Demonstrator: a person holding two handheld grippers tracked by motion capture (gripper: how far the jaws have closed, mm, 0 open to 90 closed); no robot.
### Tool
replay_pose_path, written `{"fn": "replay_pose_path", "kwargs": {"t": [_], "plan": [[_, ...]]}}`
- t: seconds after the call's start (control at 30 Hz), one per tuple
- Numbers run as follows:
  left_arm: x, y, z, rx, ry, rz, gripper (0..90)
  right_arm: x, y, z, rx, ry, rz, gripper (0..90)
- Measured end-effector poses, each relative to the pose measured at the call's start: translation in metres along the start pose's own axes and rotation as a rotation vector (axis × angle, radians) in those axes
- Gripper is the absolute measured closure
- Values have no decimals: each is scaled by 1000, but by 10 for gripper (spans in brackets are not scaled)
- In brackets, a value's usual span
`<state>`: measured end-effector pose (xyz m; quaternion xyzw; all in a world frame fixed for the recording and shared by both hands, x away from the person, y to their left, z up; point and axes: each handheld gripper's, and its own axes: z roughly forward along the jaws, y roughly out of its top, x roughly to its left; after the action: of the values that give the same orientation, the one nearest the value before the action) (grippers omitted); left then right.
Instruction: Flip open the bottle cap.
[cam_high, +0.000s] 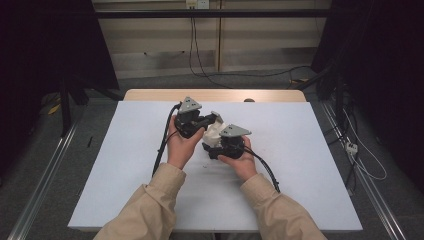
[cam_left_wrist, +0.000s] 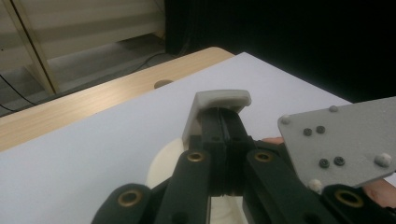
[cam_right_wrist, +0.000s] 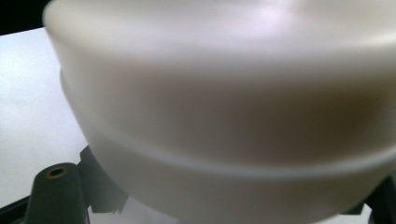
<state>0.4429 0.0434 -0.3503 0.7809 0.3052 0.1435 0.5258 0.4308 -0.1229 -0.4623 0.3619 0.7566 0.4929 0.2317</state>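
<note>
Right gripper view, smooth cream-white round container (cam_right_wrist: 224, 116)

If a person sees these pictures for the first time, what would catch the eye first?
Probably the two hands meeting at the middle of the white table, each holding a black gripper. Between them is a cream-white round container: the left gripper pinches a grey flat piece at its top, and the right gripper holds the body, which looms large and blurred in the right gripper view.

A white sheet (cam_high: 125, 165) covers the wooden tabletop (cam_high: 150, 94); black cables (cam_high: 240, 75) trail over the grey floor (cam_high: 45, 165) behind.
</note>
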Motion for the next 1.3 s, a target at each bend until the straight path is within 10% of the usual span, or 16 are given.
{"fn": "replay_pose_path", "kwargs": {"t": [1.3], "plan": [[3,12,22,8,8,8,900,0,0,0,-2,-2,-2,185]]}}
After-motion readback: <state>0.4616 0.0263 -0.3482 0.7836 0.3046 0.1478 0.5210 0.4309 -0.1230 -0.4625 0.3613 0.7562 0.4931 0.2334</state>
